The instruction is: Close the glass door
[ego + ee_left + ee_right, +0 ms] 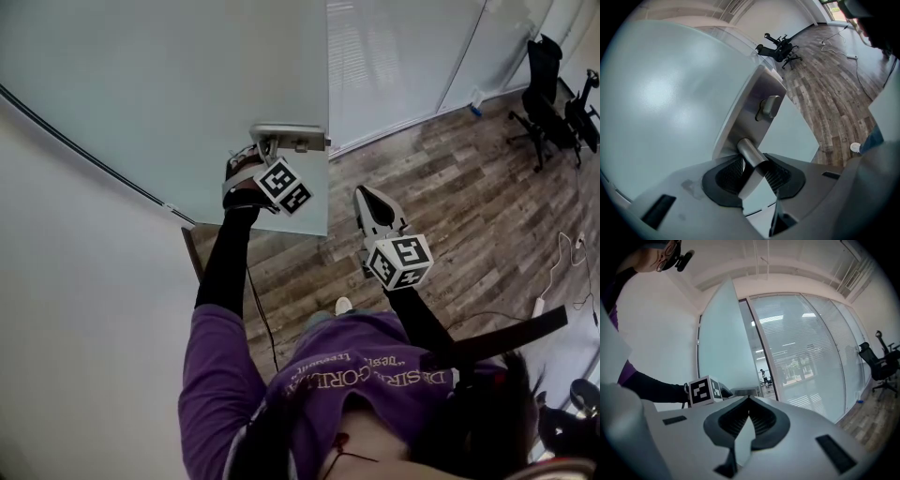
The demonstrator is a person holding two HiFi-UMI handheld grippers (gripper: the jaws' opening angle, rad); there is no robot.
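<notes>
The frosted glass door [169,94] stands swung out over the wood floor. At its free edge sits a metal lock plate [291,139]. My left gripper [265,148] is at this plate, shut on the door handle. In the left gripper view the round metal door handle [749,151] lies between the black pads [730,172] of the left gripper [757,165], just below the plate's thumb-turn knob [769,107]. My right gripper [367,194] hangs free in the air right of the door edge. Its jaws [749,400] meet at the tips with nothing between them, pointing towards the door [724,348].
A white wall [75,281] lies left of the door. A glass partition [403,56] runs along the far side. Black office chairs [548,94] stand at the far right, and cables [562,272] trail on the wood floor [450,187].
</notes>
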